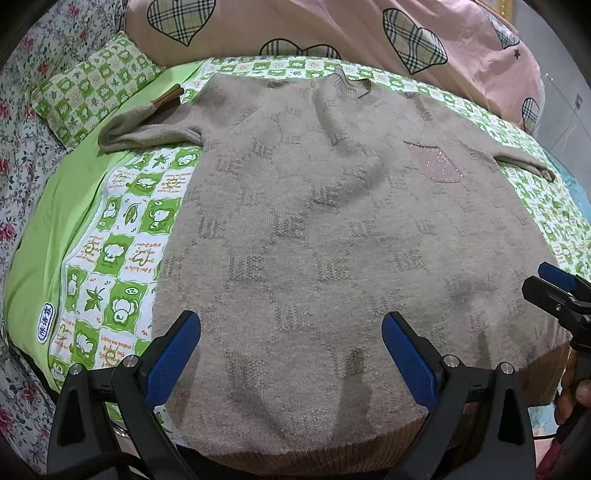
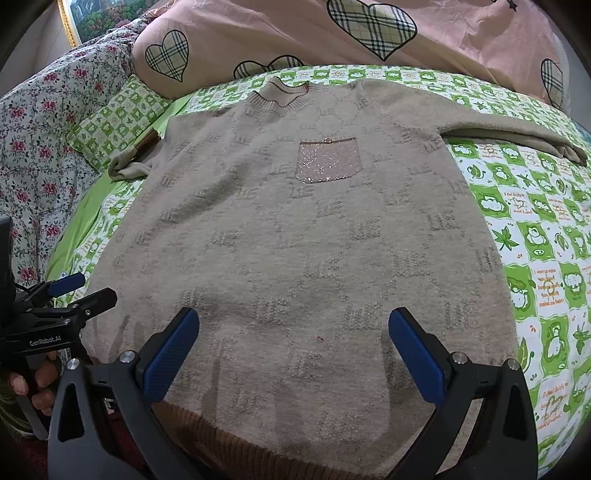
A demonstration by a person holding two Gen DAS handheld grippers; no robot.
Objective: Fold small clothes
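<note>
Your left gripper and right gripper both hover with blue-padded jaws spread wide, nothing between them, above the brown ribbed hem of the beige knitted sweater. That sweater lies flat, front up, on the green-and-white checked cartoon sheet, sleeves out to either side. Its sparkly pink chest pocket sits farther off, below the ribbed collar. Beyond it: a pink duvet with plaid hearts.
</note>
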